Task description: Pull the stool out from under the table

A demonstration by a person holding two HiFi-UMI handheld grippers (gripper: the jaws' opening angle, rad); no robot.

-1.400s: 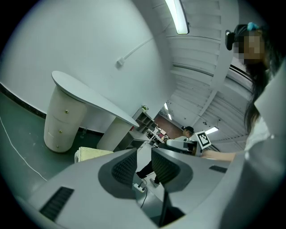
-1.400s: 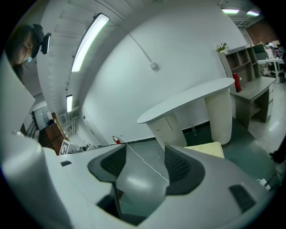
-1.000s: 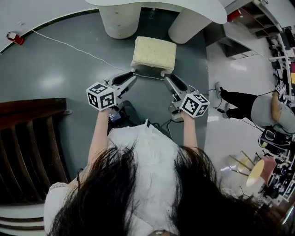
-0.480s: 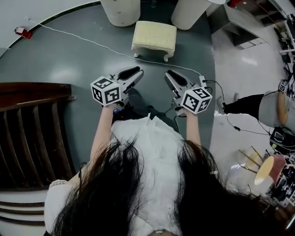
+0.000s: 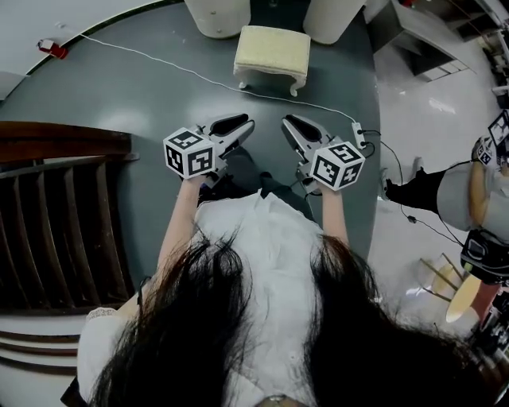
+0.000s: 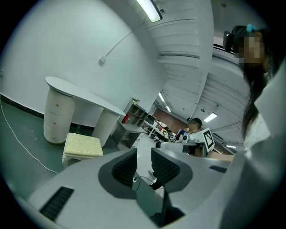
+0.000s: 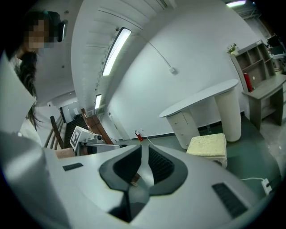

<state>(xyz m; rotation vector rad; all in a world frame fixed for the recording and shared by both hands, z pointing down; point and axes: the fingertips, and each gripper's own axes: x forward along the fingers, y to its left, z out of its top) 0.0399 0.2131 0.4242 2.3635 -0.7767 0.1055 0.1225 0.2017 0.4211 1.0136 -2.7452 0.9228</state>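
Observation:
The stool [image 5: 272, 49], low with a cream cushion and white legs, stands on the grey-green floor just in front of the white table's legs [image 5: 219, 14]. It also shows in the left gripper view as the stool [image 6: 82, 145] beside the table [image 6: 85, 96], and in the right gripper view as the stool [image 7: 208, 145] before the table [image 7: 201, 100]. Both grippers hang near the person's body, well short of the stool. My left gripper [image 5: 237, 123] [image 6: 144, 154] is shut and holds nothing. My right gripper [image 5: 291, 124] [image 7: 144, 154] is shut too, with nothing between its pads.
A white cable [image 5: 159, 71] runs across the floor to a power strip [image 5: 359, 133]. Dark wooden railings [image 5: 56, 215] stand at the left. A person [image 5: 445, 187] is at the right, near furniture. Shelves [image 7: 254, 58] stand beyond the table.
Both grippers have drawn back from the stool's near edge toward the person. The right jaws have closed. The stool now sits farther away in the head view.

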